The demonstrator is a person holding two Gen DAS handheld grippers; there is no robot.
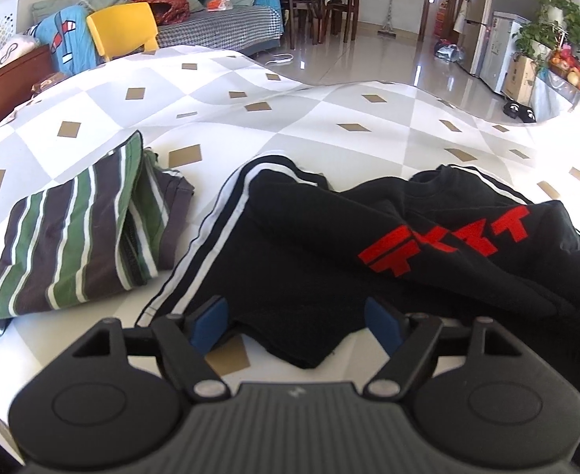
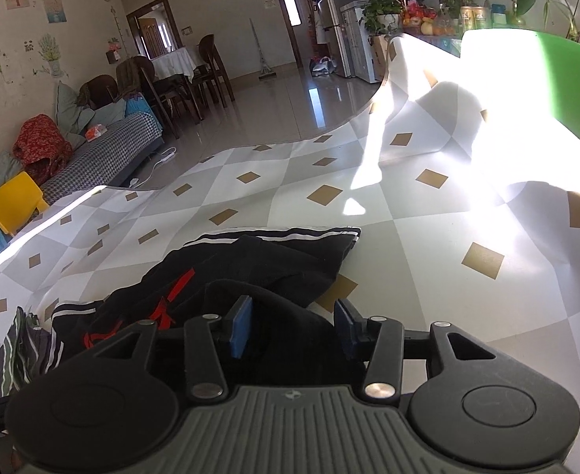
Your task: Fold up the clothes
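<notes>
Left claw open over black tee w/ red print; striped folded shirt just beside, on counter.

We see black top, red print, white-striped sleeves, lying rumpled; beside it striped garment, green-grey-white, folded.

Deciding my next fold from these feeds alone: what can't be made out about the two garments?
- Black garment, left wrist view: near hem hidden behind left gripper; red print creased, unreadable.
- Same garment, right wrist view: near part hidden behind right gripper.
- Striped garment, right wrist view: cut off at the left edge.
</notes>
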